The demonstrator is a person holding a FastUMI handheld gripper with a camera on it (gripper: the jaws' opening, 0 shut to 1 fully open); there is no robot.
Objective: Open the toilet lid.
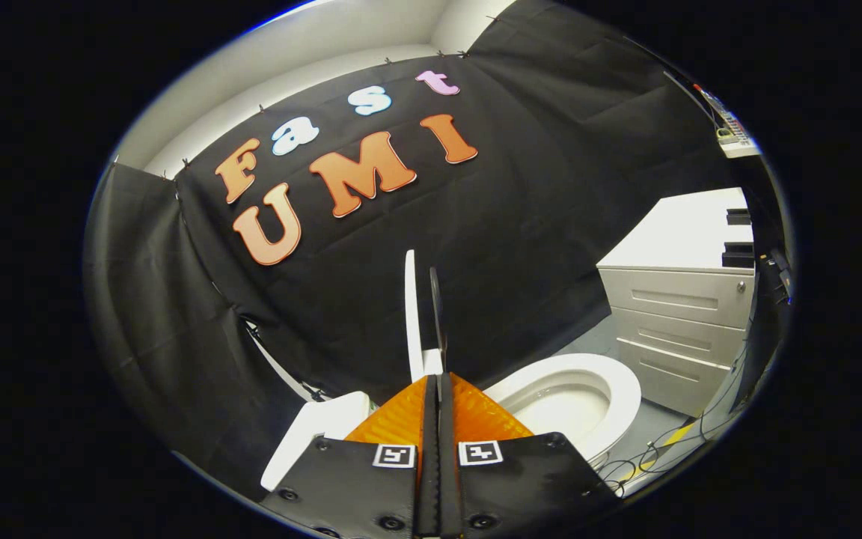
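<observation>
**Toilet lid upright, pinched at its edge**

The toilet lid [410, 314] stands nearly vertical, seen edge-on as a thin white blade rising just ahead of the fingers, with a darker thin edge (it looks like a second layer, though I cannot tell what it is) running up beside it. Its lower end drops between the two fingers of the gripper [438, 389], which are drawn together with only a narrow slit between them; both appear to press on the lid's edge.

To the right of the lid, and lower, the toilet seat [622, 389] lies flat on the bowl, a white oval ring with the bowl [558, 412] open inside it. To the left of the fingers a white block, apparently the tank [311, 434], sits against the booth's black cloth wall [536, 187], which hangs behind the lid and wraps round to the left.

Further right, beyond the seat, a white drawer cabinet [678, 314] stands on the grey floor [588, 340], its three drawer fronts facing the toilet. Dark cables [640, 457] trail over the floor near the front of the bowl, beside a strip of yellow and black tape [670, 438]. Above the cloth, a pale wall [341, 45] shows.
</observation>
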